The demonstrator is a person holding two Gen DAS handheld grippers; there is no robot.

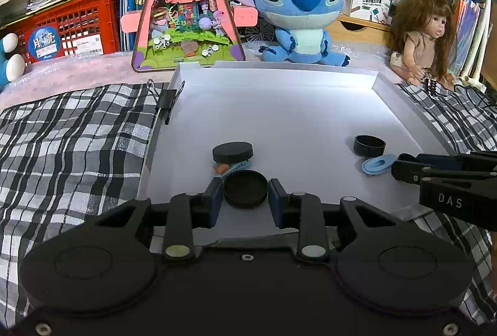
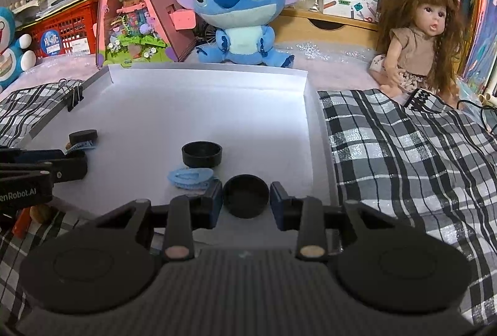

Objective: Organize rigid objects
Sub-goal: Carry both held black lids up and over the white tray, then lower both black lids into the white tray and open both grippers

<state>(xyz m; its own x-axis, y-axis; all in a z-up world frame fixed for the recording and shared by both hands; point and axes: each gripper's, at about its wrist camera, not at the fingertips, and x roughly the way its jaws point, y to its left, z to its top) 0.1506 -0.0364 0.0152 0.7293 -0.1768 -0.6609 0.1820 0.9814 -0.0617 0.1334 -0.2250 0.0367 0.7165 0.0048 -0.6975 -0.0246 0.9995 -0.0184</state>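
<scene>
Far left: a checked black-and-white cloth (image 1: 71, 143) covers the surface beside the tray.
Tray: a shallow white tray (image 1: 279, 106) with low walls lies on the cloth; a black binder clip (image 1: 166, 103) grips its left wall.
Left gripper: the left gripper (image 1: 245, 196) sits at the tray's near left part, its jaws parted around a flat black lid (image 1: 245, 192). The left blue pad looks to be at the lid's rim, the right one shows a thin gap, so I cannot tell whether it grips.
Behind that lid: a second black lid (image 1: 232, 152) lies top up, with a blue comb-like clip (image 1: 239, 165) and a small orange piece (image 1: 221, 168) between the two lids.
Tray middle right: an upturned black cap (image 2: 202, 154) stands hollow side up; a light blue hair clip (image 2: 190, 177) lies just in front of it.
Right gripper: the right gripper (image 2: 246, 200) sits at the tray's near right part, jaws parted around another upturned black cap (image 2: 246, 196). Narrow gaps show on both sides, so the cap rests on the tray floor, not squeezed.
Background, left to right: a red crate (image 1: 71, 25), a pink triangular toy house (image 1: 186, 3), a blue plush creature (image 1: 303, 9) and a long-haired doll (image 1: 425, 31), with bookshelves behind.
</scene>
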